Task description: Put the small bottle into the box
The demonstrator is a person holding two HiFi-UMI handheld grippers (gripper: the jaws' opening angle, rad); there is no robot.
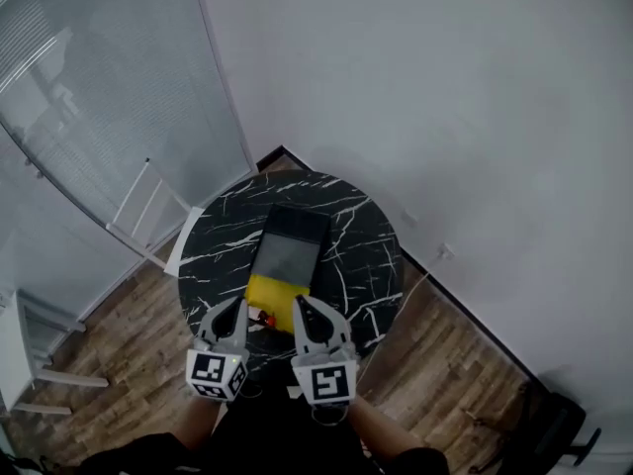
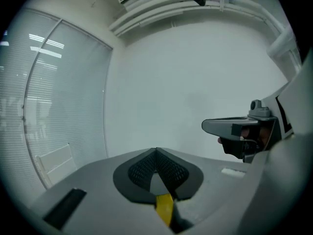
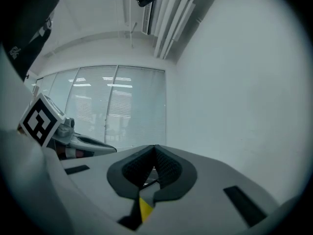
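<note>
On the round black marble table point(image 1: 356, 226) lies an open box point(image 1: 289, 250) with a dark inside and a yellow flap point(image 1: 275, 290) at its near end. A small object with a red part, probably the small bottle point(image 1: 263, 318), sits just in front of the flap, between my two grippers. My left gripper point(image 1: 236, 308) point(image 2: 156, 153) is on the bottle's left and my right gripper point(image 1: 301, 305) point(image 3: 155, 151) on its right. Both are raised and pointed away from me. Their pads meet with nothing between them. A strip of yellow shows below each pair of pads.
A glass partition with blinds point(image 1: 89, 97) and a white rack point(image 1: 143, 216) stand to the left of the table. A plain white wall point(image 1: 445, 117) rises behind it. Wooden floor point(image 1: 445, 364) surrounds the table, and a black object point(image 1: 559, 428) lies at the lower right.
</note>
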